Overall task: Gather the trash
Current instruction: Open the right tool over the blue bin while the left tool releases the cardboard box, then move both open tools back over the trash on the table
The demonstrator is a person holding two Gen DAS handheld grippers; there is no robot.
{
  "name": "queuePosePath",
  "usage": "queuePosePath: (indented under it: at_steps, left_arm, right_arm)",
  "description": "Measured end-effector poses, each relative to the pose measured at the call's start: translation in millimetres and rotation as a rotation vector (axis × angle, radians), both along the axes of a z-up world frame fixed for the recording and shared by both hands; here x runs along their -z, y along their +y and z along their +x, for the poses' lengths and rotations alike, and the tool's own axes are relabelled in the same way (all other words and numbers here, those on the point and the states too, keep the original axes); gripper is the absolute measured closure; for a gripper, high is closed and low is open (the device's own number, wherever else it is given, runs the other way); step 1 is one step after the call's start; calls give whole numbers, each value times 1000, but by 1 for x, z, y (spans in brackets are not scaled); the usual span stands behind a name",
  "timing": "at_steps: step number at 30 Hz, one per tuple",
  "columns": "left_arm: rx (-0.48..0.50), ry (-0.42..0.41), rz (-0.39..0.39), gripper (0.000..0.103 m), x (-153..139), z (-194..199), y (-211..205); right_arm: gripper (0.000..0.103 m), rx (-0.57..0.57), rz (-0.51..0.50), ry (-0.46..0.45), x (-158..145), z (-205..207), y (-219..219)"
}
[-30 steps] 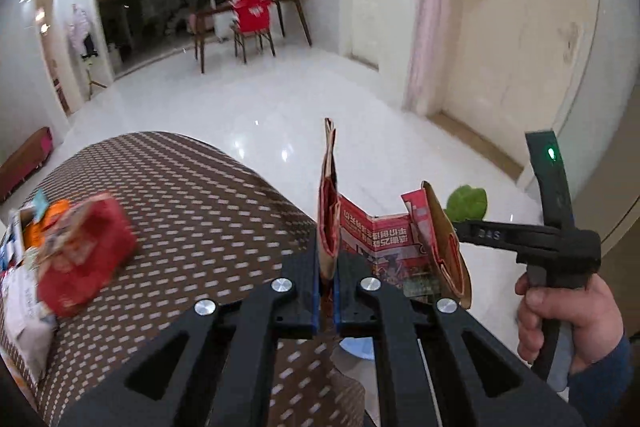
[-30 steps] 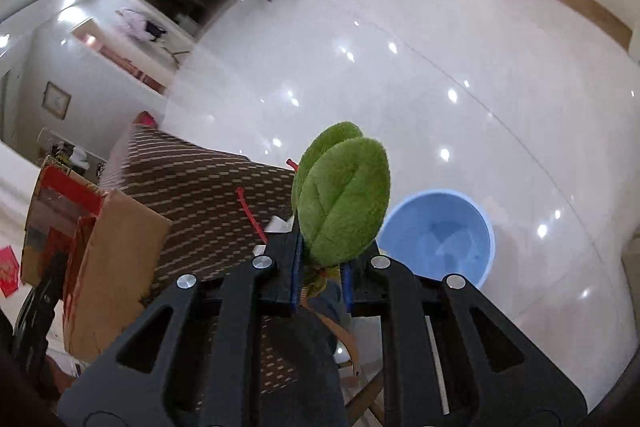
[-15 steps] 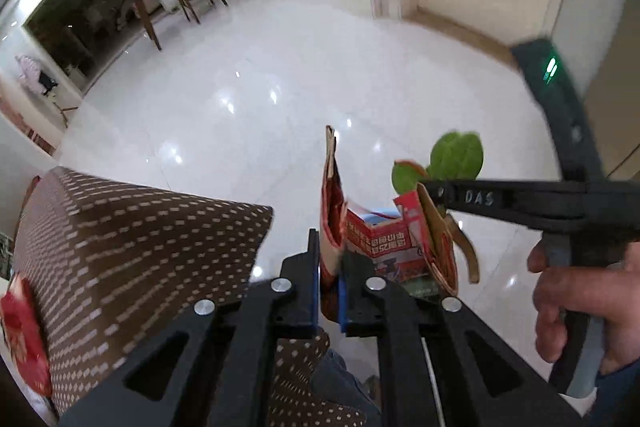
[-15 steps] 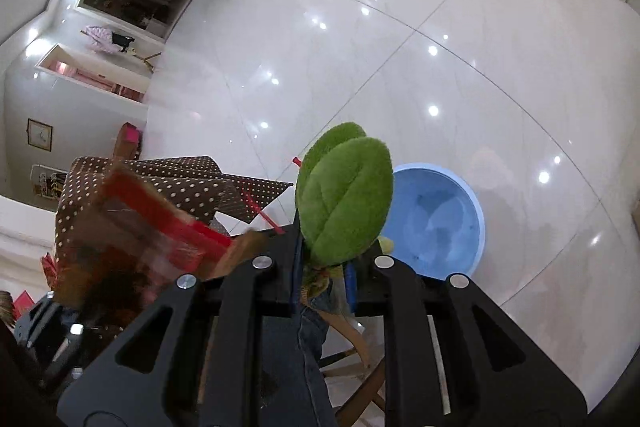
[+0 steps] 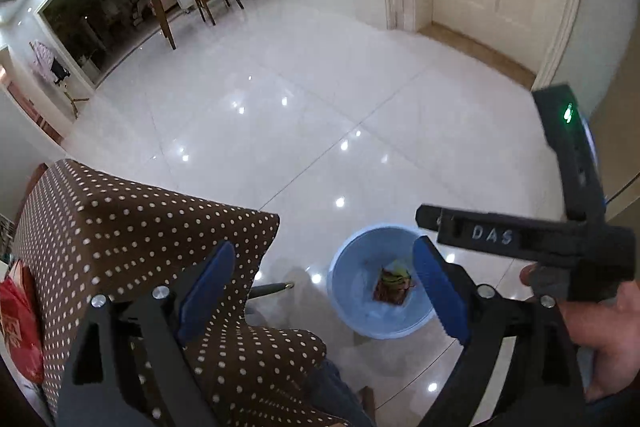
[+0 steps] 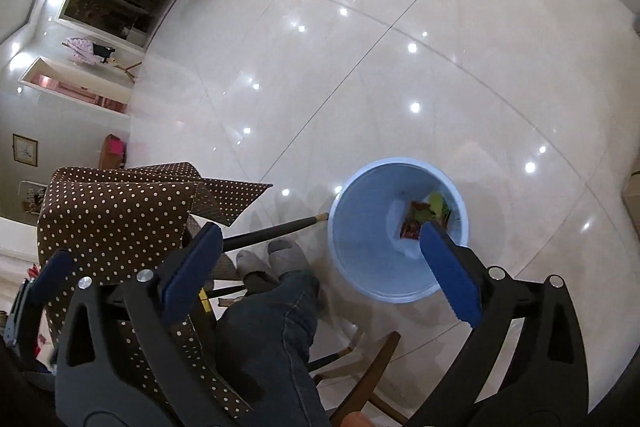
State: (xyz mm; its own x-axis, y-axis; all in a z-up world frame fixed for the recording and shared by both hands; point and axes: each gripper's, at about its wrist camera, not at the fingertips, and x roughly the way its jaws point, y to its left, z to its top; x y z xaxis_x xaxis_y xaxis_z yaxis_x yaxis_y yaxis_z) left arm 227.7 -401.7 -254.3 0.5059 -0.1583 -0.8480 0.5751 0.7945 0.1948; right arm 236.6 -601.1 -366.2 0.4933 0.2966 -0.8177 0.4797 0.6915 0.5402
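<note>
**Inspector A:** Nearest first. Left gripper: fingers spread wide, nothing between them. Right gripper: likewise wide apart and holding nothing.

**Inspector B:** The trash?

**A:** A reddish wrapper with green leaf scraps lies at the bottom of the blue bin on the floor, below both grippers and toward their right fingers. At the near left edge of the left view a red packet rests on the polka-dot tablecloth.

**B:** Which hand is nearer that packet?

**A:** The left, I judge; it lies left of and behind that gripper's fingers.

**B:** Obstructions?

**A:** The packet is cut off by the frame, so its long axis cannot be told. The bin contents are small and blurred; the right finger covers part of them.
</note>
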Motion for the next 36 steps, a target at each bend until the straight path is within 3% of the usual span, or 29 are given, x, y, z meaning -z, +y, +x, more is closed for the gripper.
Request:
queuePosePath:
  at_steps: [6,17,31,36]
  left_arm:
    - [-11,-31,-116,13,-31,-15,23]
    - [-27,-128,-292,10,-93,-57,84]
    - [-133,-286,-374,8,-146,-113,191]
    - [-194,-340,-399,7,-164,-125,230]
  right_arm:
    - [6,32,-69,-30,-29,-16,1]
    - [6,19,-196,-179,-119,-38,42]
    - [6,-118,-283,-381,-219,-61,140]
    - [6,-176,-306,-443,-242,-69,182]
